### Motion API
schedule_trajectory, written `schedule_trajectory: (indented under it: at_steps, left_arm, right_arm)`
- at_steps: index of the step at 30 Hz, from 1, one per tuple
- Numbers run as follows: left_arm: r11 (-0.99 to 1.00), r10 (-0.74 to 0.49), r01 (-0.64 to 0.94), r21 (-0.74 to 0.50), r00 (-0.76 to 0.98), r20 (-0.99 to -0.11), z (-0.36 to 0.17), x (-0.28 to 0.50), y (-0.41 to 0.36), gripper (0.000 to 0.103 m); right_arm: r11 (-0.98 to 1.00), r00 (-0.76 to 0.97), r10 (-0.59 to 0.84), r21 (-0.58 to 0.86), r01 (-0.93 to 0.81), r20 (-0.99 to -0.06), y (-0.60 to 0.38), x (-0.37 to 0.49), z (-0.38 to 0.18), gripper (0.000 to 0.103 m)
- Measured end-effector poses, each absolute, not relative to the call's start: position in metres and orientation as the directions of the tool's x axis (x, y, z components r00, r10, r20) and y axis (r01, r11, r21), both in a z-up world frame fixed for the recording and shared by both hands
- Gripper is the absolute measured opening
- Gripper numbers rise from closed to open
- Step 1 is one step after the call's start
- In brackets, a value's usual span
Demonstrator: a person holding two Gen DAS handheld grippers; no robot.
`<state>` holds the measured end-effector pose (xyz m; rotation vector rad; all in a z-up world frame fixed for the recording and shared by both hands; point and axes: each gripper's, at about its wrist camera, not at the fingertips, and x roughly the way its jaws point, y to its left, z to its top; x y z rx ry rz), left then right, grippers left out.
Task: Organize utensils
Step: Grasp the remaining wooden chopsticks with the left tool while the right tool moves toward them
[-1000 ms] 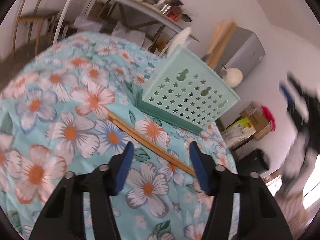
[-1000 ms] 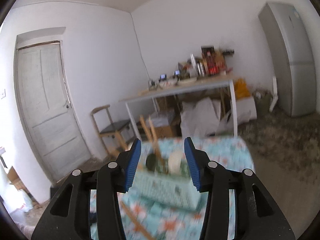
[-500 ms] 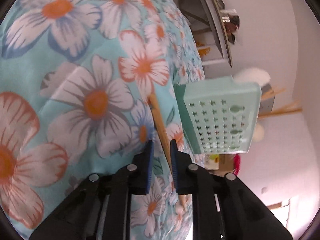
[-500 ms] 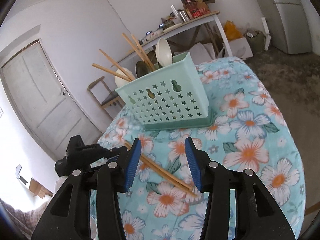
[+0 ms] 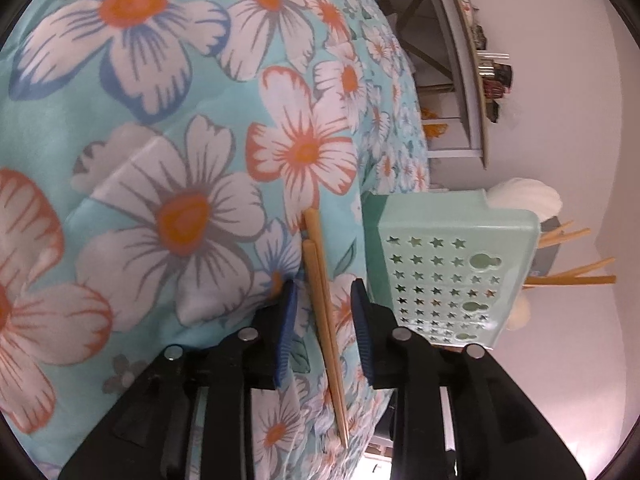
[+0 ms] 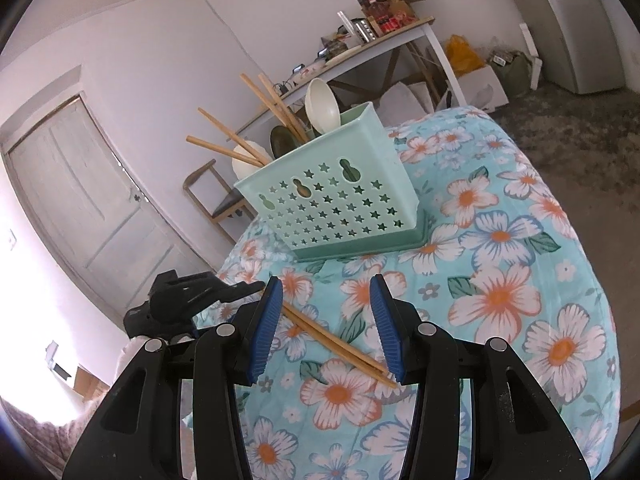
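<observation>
A pair of wooden chopsticks [image 5: 322,292] lies on the floral cloth in front of a mint-green perforated utensil basket [image 5: 444,276]. My left gripper [image 5: 325,292] is open and low over the cloth, its blue fingers on either side of the chopsticks. In the right wrist view the chopsticks [image 6: 332,342] lie between the basket [image 6: 336,200] and my right gripper [image 6: 325,292], which is open, empty and raised above them. The left gripper [image 6: 224,292] shows at the chopsticks' left end. The basket holds several chopsticks and spoons.
The floral tablecloth [image 6: 500,300] covers the table, whose edges drop off at right and front. Behind stand a cluttered white side table [image 6: 384,40], a wooden chair [image 6: 216,196], a door [image 6: 80,200] and a grey fridge [image 6: 576,28].
My left gripper dropped to the cloth, narrowed around the chopsticks half a second ago, and now stands wider around them. My right gripper tilted down toward the table and basket.
</observation>
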<state>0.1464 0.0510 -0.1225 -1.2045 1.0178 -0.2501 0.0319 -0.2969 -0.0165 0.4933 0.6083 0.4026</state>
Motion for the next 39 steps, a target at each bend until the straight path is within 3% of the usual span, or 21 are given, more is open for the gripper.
schedule_trajectory:
  at_steps: [3,6,11,27,30,32,34,39]
  left_arm:
    - [0.413,-0.626,-0.348,-0.842,0.563,-0.54,-0.122,0.147,0.049,0.026]
    - [0.448,-0.594,-0.364,-0.816,0.561,-0.577,-0.121,0.148,0.045,0.014]
    - [0.438,-0.599,-0.347,-0.829,0.575,-0.557,-0.125,0.146,0.045,0.009]
    - [0.403,-0.634,-0.383,-0.831,0.538,-0.555,-0.123,0.095,0.082,0.009]
    - [0.362,-0.673,-0.369,-0.856,0.532,-0.514,-0.126,0.093,0.087,0.021]
    - [0.335,-0.688,-0.357,-0.872,0.539,-0.485,-0.125,0.094,0.088,0.037]
    - [0.329,-0.692,-0.352,-0.876,0.541,-0.477,-0.123,0.097,0.087,0.043]
    - [0.385,-0.66,-0.369,-0.846,0.531,-0.532,-0.118,0.105,0.078,0.043]
  right_arm:
    - [0.803,0.751,0.496,0.56,-0.205,-0.436,-0.3,0.032,-0.019,0.045]
    - [0.796,0.751,0.499,0.572,-0.2,-0.432,-0.304,0.032,-0.021,0.045]
    - [0.789,0.756,0.497,0.585,-0.19,-0.426,-0.311,0.032,-0.022,0.045]
    - [0.774,0.739,0.513,0.607,-0.179,-0.436,-0.305,0.041,-0.026,0.045]
    - [0.778,0.732,0.514,0.602,-0.18,-0.447,-0.302,0.041,-0.026,0.045]
    - [0.782,0.731,0.512,0.597,-0.178,-0.452,-0.301,0.04,-0.026,0.045]
    - [0.785,0.731,0.508,0.594,-0.175,-0.456,-0.301,0.039,-0.026,0.045]
    - [0.791,0.741,0.496,0.587,-0.171,-0.452,-0.304,0.037,-0.023,0.045]
